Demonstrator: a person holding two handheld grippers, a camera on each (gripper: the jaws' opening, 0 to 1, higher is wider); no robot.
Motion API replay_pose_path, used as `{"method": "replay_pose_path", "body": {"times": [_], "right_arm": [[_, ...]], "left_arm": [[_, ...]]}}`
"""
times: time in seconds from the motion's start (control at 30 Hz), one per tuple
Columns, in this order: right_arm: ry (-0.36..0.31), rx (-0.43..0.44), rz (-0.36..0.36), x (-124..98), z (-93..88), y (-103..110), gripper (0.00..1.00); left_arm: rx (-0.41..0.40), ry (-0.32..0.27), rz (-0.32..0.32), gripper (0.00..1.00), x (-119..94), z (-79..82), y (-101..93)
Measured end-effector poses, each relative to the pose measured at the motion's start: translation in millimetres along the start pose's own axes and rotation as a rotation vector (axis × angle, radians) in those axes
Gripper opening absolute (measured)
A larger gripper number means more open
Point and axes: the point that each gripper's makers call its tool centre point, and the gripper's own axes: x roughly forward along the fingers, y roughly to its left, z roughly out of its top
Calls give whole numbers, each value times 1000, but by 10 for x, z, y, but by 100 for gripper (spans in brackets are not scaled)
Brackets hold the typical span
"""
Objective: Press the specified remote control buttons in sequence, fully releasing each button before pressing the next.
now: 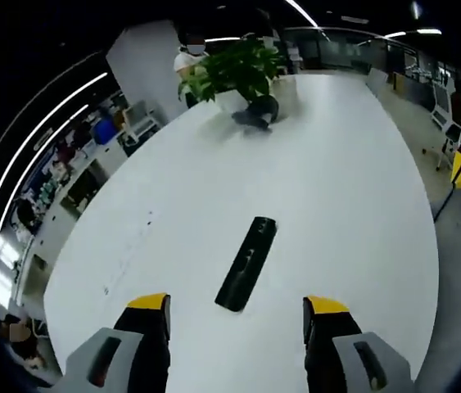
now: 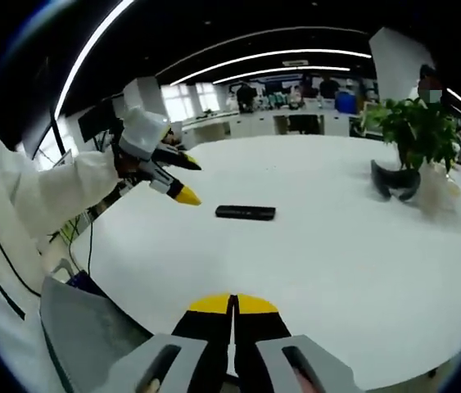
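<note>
While L jaws gape, remote lies ahead betw them, untouched

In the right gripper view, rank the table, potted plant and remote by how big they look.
Largest to smallest:
1. white table
2. potted plant
3. remote
The plant sits farther away than the remote, so their apparent sizes are not true sizes.
</note>
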Motion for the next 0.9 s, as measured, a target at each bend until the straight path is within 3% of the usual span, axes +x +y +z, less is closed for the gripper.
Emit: {"method": "replay_pose_path", "body": {"times": [0.13,0.47,0.57,0.73,0.8,0.9], "right_arm": [[12,9,4,7,-27,8,0],[44,-3,23,68,-91,61,0],[47,0,19,72,-117,38,0],[37,9,-2,66,-113,-78,0],[22,18,-15,52,-87,-125,0],[15,25,-24,40,-76,-166,0]], "left_arm": [[12,18,-21,65,151,5,20],[90,137,-102,62,649,-150,-29],[120,179,-93,62,741,-207,6],[97,208,-108,60,870,-263,34],[83,247,-124,61,895,-324,18],[116,258,-122,59,945,-351,39]]}}
